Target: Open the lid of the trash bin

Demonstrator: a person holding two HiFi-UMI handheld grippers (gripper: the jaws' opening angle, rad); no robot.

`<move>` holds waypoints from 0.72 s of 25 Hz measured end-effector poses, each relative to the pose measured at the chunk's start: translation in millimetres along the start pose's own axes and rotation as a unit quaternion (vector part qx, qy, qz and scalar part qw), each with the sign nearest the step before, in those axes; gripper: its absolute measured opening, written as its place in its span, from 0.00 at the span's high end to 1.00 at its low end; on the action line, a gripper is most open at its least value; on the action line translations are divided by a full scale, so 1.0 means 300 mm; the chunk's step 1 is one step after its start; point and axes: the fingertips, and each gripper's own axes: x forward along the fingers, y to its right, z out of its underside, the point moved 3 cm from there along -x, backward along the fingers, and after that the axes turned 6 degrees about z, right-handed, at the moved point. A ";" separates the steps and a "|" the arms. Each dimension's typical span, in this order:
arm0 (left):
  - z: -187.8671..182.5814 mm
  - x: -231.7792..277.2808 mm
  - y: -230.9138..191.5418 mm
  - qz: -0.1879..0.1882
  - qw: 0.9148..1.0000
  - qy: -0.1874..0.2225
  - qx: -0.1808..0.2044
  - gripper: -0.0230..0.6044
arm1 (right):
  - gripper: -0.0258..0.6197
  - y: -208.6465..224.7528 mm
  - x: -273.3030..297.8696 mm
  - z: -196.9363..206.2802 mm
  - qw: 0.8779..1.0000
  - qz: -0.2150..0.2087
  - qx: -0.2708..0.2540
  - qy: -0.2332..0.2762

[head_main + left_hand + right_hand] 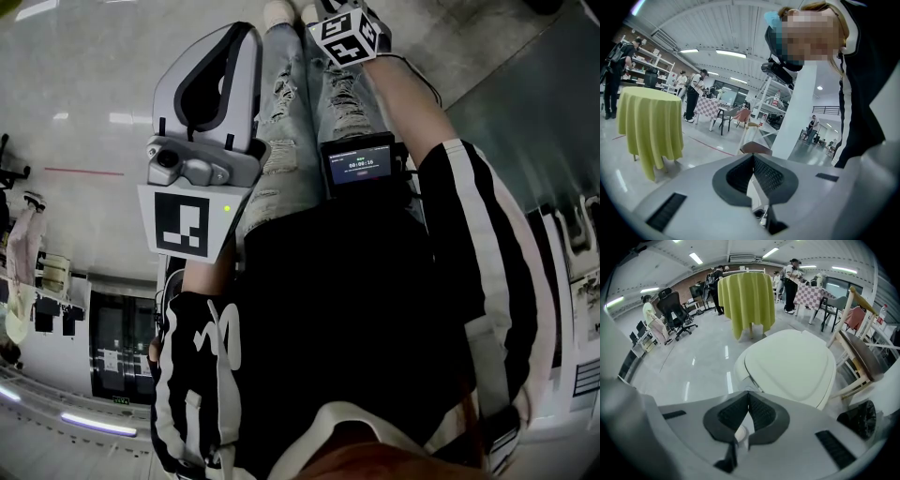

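Note:
The trash bin (792,366) is pale white with a rounded lid lying flat and closed; it stands on the glossy floor just beyond my right gripper (748,392). That gripper's jaws are shut with nothing between them, apart from the bin and a little short of its near rim. My left gripper (753,154) is also shut and empty, pointing out into the hall, away from the bin. In the head view the left gripper (242,33) is held in front of the person's legs, and only the right gripper's marker cube (349,36) shows. The bin is not visible there.
A round table under a yellow cloth (745,296) stands behind the bin. A wooden chair (855,348) is close on the bin's right, an office chair (675,310) far left. Several people stand by tables at the back. A white pillar (801,117) rises ahead of the left gripper.

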 end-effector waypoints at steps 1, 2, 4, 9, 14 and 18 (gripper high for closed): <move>-0.002 0.000 0.000 0.000 1.000 0.000 0.000 0.95 | 0.95 0.001 0.001 -0.002 1.000 0.000 0.004 -0.001; -0.003 0.000 0.000 0.000 1.000 0.001 0.000 0.95 | 0.94 0.001 0.002 -0.004 1.000 -0.001 0.006 -0.001; -0.005 0.000 0.000 0.000 1.000 0.002 0.000 0.95 | 0.95 0.001 0.003 -0.007 1.000 -0.002 0.001 -0.004; -0.004 0.000 0.003 0.001 1.000 0.002 0.002 0.95 | 0.94 0.003 0.009 -0.008 1.000 0.001 -0.014 -0.008; -0.006 -0.002 0.006 0.002 1.000 0.005 0.004 0.95 | 0.94 0.003 0.018 -0.015 1.000 0.001 -0.024 -0.019; -0.015 -0.002 0.010 0.004 1.000 0.006 0.006 0.95 | 0.95 0.008 0.022 -0.025 0.999 -0.003 -0.024 -0.027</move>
